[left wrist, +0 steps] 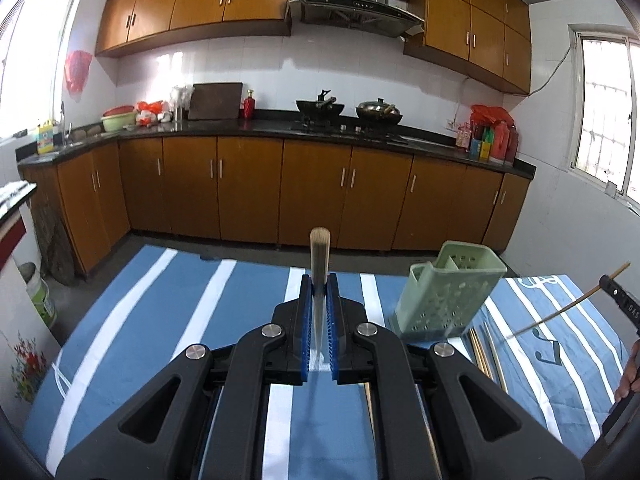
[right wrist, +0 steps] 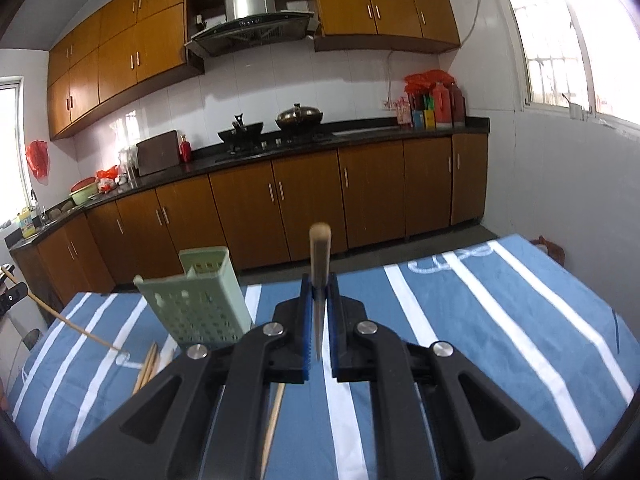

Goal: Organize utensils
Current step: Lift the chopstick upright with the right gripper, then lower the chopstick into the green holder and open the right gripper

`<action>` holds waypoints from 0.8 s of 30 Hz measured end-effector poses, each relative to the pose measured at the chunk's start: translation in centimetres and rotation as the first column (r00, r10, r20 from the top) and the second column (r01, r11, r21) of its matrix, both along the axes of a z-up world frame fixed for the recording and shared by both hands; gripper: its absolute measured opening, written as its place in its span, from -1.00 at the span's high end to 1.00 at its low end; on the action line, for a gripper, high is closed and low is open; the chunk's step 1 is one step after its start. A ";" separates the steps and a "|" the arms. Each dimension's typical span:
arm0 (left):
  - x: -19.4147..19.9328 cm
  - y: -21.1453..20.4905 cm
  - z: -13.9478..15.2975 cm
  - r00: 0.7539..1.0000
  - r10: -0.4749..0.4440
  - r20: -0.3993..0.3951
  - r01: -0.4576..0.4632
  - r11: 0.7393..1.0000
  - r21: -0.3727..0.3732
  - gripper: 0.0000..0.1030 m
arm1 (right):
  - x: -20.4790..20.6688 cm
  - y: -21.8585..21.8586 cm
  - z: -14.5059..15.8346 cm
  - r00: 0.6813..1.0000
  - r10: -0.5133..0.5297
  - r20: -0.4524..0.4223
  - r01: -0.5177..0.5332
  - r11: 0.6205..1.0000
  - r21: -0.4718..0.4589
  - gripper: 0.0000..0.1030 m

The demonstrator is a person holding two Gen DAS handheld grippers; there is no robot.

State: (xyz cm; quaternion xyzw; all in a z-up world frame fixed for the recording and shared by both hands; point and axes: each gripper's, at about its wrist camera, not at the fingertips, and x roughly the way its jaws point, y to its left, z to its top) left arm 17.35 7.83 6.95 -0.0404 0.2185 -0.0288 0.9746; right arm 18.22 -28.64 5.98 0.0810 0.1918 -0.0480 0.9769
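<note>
Left wrist view, chopstick (left wrist: 319, 256) pointing forward

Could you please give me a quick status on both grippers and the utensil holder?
Left gripper shut on a chopstick. Right gripper likewise, own chopstick. Green holder upright between them; loose chopsticks beside it.

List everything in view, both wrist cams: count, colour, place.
utensil holder: 1, pale green, perforated, standing on the cloth
chopstick in left gripper: 1, wood
chopstick in right gripper: 1, wood
loose chopsticks: several, wood, flat on the cloth beside the holder
tablecloth: 1, blue with white stripes
woks: 2, dark, on the stove
cutting board: 1, dark brown, against the wall tiles
range hood: 1, steel
left gripper: black, blue pads, shut
right gripper: same, shut
</note>
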 end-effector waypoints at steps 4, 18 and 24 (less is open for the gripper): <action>0.6 -0.1 2.3 0.999 -0.004 0.039 0.004 1.000 0.006 0.86 | 0.5 -0.1 3.6 0.998 0.008 0.059 -0.008 1.000 -0.014 0.85; 2.9 -4.8 12.0 0.959 -0.062 0.278 0.100 0.987 -0.126 0.86 | 2.3 3.0 12.6 0.956 0.165 0.241 -0.176 0.984 0.024 0.85; 5.0 -7.2 9.1 0.964 -0.076 0.255 0.120 0.980 -0.158 0.86 | 4.9 4.3 10.4 0.965 0.205 0.165 -0.214 0.976 0.038 0.85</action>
